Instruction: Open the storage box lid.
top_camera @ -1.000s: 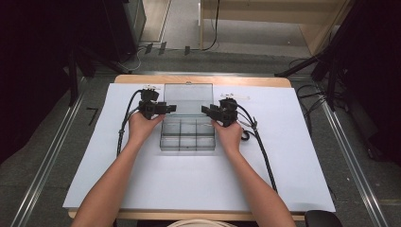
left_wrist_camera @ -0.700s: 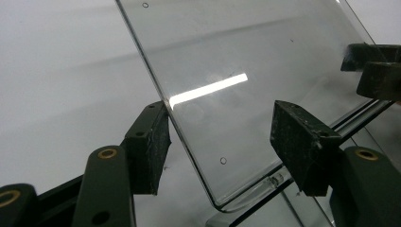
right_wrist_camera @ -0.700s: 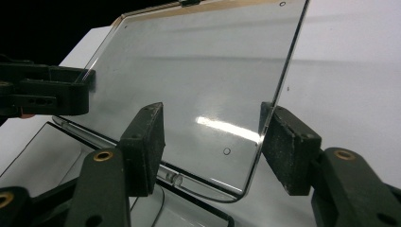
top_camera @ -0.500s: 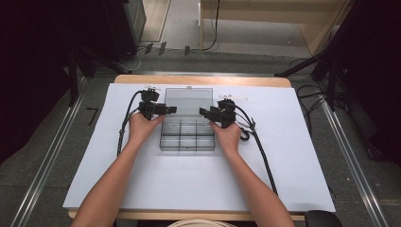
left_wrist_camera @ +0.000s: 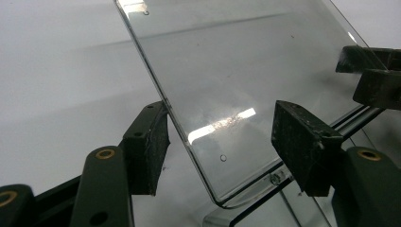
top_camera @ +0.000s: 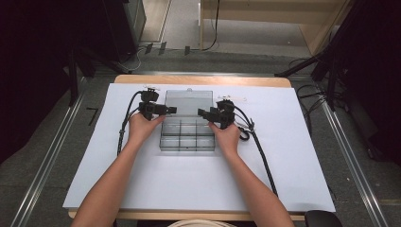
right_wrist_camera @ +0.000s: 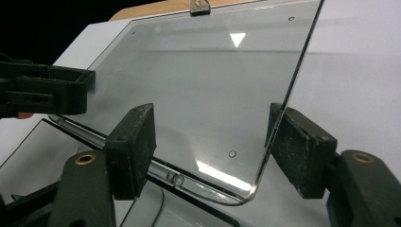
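A clear plastic compartment box [top_camera: 187,137] stands on the white table sheet, its clear lid [top_camera: 188,101] swung open toward the far side. My left gripper [top_camera: 170,110] reaches in over the lid's left edge and my right gripper [top_camera: 201,112] over its right edge. In the left gripper view the lid [left_wrist_camera: 246,61] runs between the jaws of the left gripper [left_wrist_camera: 222,132], one pad right at its edge, the other well clear. The right gripper [right_wrist_camera: 210,137] straddles the lid [right_wrist_camera: 198,71] the same way. Both sets of jaws have just been opening and stand open.
The white sheet [top_camera: 293,156] covers a wooden table whose edge [top_camera: 203,79] shows at the back. Black cables [top_camera: 262,156] trail from both grippers across the sheet. Dark stands and floor rails flank the table. The lid's latch [right_wrist_camera: 200,5] sits at its far edge.
The lid's far edge sits a little lower in the high view than a second ago. Both hands have kept their place beside the box.
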A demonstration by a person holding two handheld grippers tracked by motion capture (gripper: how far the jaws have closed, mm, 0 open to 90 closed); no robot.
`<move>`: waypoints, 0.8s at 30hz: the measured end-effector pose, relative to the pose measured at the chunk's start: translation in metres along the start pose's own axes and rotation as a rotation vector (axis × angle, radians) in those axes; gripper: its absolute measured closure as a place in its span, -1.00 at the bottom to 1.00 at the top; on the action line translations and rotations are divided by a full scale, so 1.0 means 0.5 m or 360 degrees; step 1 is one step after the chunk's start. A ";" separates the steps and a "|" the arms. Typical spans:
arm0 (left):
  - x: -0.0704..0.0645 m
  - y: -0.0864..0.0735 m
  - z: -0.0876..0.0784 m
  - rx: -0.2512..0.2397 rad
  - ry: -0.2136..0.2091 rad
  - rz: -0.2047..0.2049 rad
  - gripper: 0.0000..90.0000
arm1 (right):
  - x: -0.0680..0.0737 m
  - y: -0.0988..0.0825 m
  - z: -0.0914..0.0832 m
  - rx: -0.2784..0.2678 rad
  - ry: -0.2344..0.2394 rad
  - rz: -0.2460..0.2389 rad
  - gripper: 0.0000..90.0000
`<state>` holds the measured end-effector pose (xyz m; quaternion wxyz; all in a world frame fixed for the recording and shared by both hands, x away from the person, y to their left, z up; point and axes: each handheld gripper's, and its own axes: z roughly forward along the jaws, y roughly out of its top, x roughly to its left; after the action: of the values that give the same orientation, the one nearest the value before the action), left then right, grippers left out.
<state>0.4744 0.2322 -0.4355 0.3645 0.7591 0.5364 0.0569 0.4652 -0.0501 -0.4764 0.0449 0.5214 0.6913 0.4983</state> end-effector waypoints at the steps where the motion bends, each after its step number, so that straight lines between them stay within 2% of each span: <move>1: 0.001 0.000 0.000 0.0003 -0.0004 -0.0005 -0.15 | 0.000 0.000 0.000 0.0001 -0.0001 -0.0001 -0.23; 15: 0.001 0.001 0.002 0.0038 -0.0008 -0.0064 -0.19 | -0.006 -0.002 0.004 0.0004 0.0012 0.0020 -0.29; 24: 0.004 -0.001 0.005 0.0044 -0.0008 -0.0050 -0.23 | -0.014 0.000 0.005 0.0027 0.0007 0.0058 -0.33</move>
<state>0.4760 0.2326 -0.4381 0.3561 0.7557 0.5481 0.0418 0.4698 -0.0538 -0.4808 0.0299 0.5331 0.6860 0.4943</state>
